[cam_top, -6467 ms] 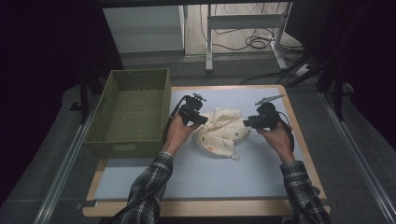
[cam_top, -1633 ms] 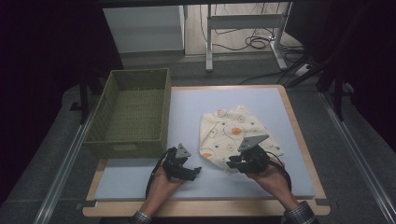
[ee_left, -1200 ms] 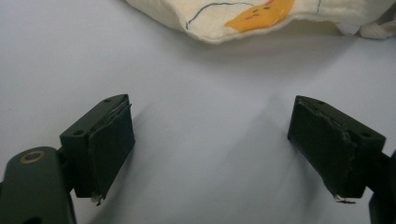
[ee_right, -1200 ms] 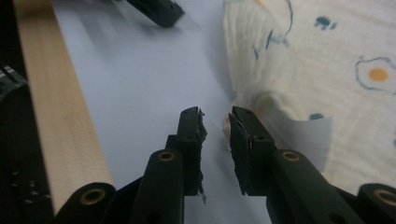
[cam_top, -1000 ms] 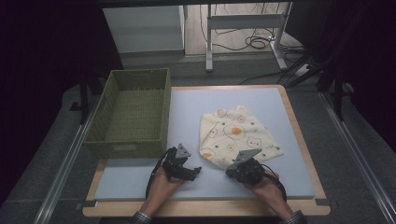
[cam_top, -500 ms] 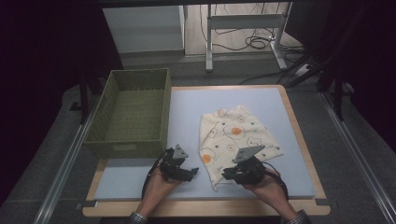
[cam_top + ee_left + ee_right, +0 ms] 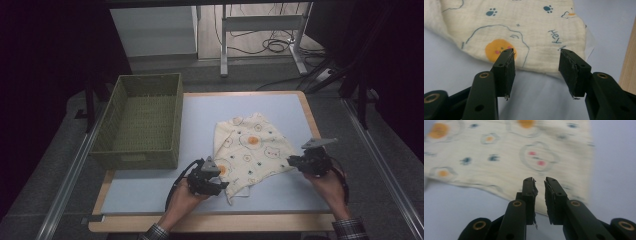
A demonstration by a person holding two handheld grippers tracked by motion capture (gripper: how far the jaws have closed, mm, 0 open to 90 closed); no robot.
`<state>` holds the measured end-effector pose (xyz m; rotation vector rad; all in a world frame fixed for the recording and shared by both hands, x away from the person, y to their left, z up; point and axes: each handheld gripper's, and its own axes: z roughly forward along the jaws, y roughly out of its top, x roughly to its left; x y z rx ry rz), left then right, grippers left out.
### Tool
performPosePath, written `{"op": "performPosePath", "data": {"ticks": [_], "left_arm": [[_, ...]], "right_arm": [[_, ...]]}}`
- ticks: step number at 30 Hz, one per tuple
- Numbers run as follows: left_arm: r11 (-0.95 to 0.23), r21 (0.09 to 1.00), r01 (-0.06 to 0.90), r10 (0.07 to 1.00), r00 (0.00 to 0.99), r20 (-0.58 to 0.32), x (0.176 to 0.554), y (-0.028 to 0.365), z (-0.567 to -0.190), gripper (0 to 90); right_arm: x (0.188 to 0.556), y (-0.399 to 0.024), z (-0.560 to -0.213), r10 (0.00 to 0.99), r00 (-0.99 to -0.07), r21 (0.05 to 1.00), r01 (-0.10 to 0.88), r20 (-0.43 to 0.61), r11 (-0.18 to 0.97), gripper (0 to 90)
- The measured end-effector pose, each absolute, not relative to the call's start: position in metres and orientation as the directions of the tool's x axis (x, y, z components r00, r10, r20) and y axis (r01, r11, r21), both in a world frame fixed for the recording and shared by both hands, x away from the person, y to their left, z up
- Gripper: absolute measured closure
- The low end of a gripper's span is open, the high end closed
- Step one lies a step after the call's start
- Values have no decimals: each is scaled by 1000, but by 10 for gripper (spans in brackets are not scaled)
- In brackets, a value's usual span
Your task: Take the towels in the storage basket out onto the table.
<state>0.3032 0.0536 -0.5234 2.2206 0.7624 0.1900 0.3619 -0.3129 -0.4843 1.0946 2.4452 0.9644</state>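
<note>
Printed muslin cloth (image 7: 252, 149) lies at table centre, now spread toward 3 o'clock. Left gripper (image 7: 536, 53), at the 7 o'clock corner, has just been narrowing, jaws half-wide over the hem, not pinching. Right gripper (image 7: 539, 180), nearly closed and apparently empty, has swung to the 4 o'clock edge: flattening continues.

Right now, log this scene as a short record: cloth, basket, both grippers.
cloth: cream, printed, spread flat on the blue mat
basket: green, woven, left of the cloth, nothing visible inside
left gripper: at the cloth's near edge, jaws apart and just been closing, nothing pinched
right gripper: at the cloth's right corner, jaws nearly shut, grip on the cloth unclear
</note>
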Motion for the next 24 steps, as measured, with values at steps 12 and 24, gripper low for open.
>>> {"op": "performPosePath", "data": {"ticks": [12, 24], "left_arm": [[-549, 689, 473, 619, 784, -46, 304, 41, -534, 426], [-554, 663, 503, 596, 796, -106, 310, 51, -529, 865]], "right_arm": [[375, -338, -509, 813, -583, 645, 623, 5, 442, 740], [358, -340, -505, 791, -611, 644, 623, 47, 443, 862]]}}
